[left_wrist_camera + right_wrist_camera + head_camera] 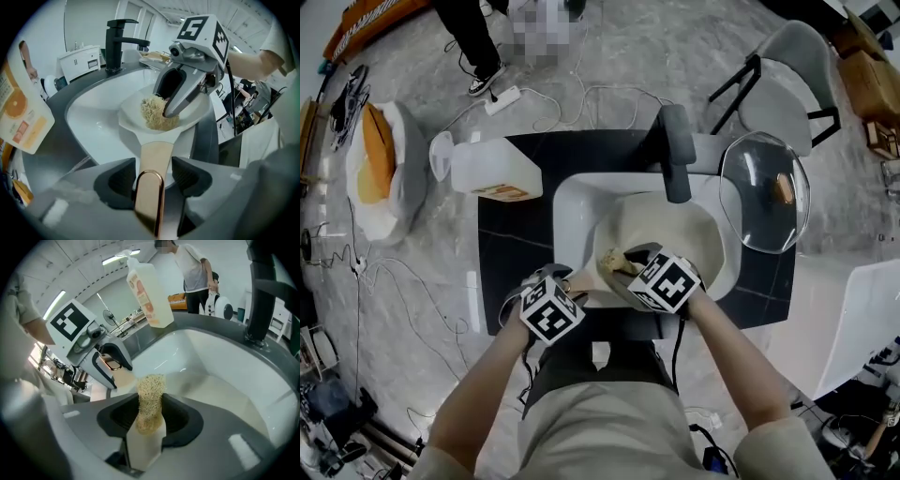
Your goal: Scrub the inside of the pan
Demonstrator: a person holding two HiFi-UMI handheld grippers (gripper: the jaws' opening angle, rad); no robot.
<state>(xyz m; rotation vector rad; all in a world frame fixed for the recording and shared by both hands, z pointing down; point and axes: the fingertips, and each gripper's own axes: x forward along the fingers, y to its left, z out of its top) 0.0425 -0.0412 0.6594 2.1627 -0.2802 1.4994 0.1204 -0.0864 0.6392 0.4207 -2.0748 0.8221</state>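
Note:
A white pan (675,230) lies in the sink (570,211), its beige handle (152,157) pointing toward me. My left gripper (575,294) is at the handle's rose-gold end, jaws closed on either side of it (151,180). My right gripper (625,269) reaches down into the pan and is shut on a straw-coloured fibrous scrubber (150,397). The scrubber (153,112) rests against the pan's inner wall near the handle side. In the right gripper view the left gripper (111,364) sits just beyond the scrubber, at the pan's rim.
A black faucet (675,155) stands at the sink's far edge. A detergent bottle (492,169) stands on the dark counter to the left, a glass lid (764,192) to the right. A grey chair (792,84), cables and a person's legs (473,47) are beyond.

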